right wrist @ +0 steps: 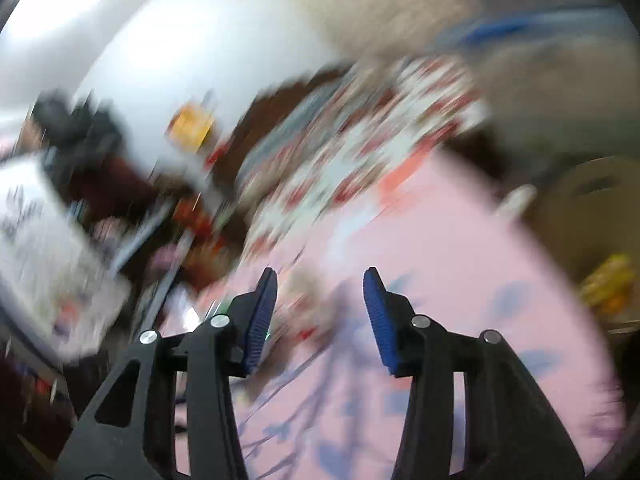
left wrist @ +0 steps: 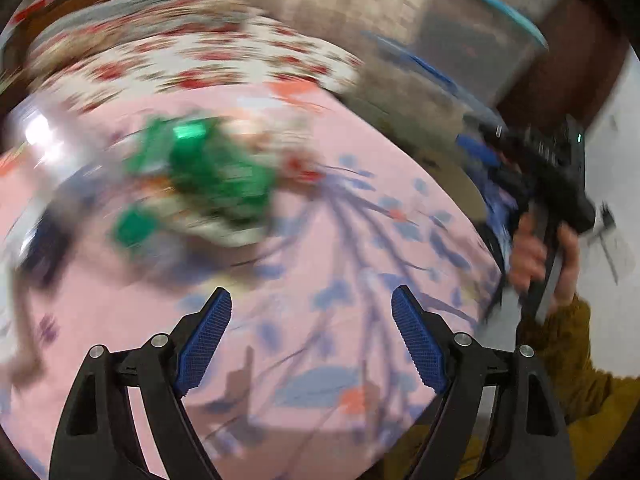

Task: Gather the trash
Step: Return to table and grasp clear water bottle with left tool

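Both views are smeared by motion. In the left wrist view a pile of green and white wrappers (left wrist: 200,184) lies on a pink flowered sheet (left wrist: 328,264), ahead and to the left of my open, empty left gripper (left wrist: 312,312). The right gripper's black body (left wrist: 552,176), held in a hand, is at the right edge of the bed. In the right wrist view my right gripper (right wrist: 320,300) is open and empty above the pink sheet (right wrist: 460,280), with blurred bits of trash (right wrist: 304,312) just beyond the fingertips.
A red-and-white patterned blanket (left wrist: 192,60) lies at the far side of the bed. A grey bin with blue rims (left wrist: 480,40) stands at the far right. A beige container (right wrist: 592,224) with yellow items sits off the bed's right side. Cluttered shelves (right wrist: 120,208) stand on the left.
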Demonstrator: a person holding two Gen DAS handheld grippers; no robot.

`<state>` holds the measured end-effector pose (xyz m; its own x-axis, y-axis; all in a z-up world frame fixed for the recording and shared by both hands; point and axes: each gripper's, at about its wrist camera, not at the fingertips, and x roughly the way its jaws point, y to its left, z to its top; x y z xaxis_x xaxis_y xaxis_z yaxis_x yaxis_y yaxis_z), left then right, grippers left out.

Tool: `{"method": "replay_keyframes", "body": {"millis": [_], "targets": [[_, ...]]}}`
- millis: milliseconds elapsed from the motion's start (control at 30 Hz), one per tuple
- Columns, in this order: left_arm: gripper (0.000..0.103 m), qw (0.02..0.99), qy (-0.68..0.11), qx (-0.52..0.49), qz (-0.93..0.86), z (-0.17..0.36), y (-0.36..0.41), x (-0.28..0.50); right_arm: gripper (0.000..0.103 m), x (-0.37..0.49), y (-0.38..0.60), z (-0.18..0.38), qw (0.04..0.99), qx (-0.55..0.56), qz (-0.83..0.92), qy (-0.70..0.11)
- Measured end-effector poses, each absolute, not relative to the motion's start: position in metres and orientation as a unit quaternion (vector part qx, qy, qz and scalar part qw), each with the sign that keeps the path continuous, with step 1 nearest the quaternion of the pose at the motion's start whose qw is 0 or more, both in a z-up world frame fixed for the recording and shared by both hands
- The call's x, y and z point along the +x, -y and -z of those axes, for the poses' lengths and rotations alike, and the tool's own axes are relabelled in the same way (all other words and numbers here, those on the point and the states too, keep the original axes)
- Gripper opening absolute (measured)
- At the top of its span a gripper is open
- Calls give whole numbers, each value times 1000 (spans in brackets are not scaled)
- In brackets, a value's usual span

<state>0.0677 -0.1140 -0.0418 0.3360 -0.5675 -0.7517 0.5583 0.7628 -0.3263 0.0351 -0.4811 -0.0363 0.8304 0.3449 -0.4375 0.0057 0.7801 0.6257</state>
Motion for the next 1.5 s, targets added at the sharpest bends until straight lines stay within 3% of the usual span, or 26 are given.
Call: {"method": "replay_keyframes", "body": {"millis": [167,267,333,433,733,800,833,867,1500], "targets": [[78,832,-466,-99,285,45,38,89,49,111,383,51,876,272,-179,-356],[79,835,-462,-148,260,45,12,115,59,134,347,52,879,250,-182,-363],[81,835,-461,-161,253,47,8,131,60,143,331,56,881,239,-176,-368],[93,832,-464,-188,239,56,8,157,60,147,319,66,879,238,-166,-379],[93,777,-500,-287,252,91,14,201,61,153,310,85,875,242,-148,-393],[87,773,-500,-302,249,96,12,203,61,151,310,85,875,246,-146,-390],[66,771,-501,-303,249,98,12,203,61,149,310,85,875,249,-146,-389],[62,764,-502,-307,264,100,13,204,61,147,309,85,875,250,-146,-388],[61,761,-515,-258,298,101,-17,107,62,101,311,97,874,276,-133,-378]]}}
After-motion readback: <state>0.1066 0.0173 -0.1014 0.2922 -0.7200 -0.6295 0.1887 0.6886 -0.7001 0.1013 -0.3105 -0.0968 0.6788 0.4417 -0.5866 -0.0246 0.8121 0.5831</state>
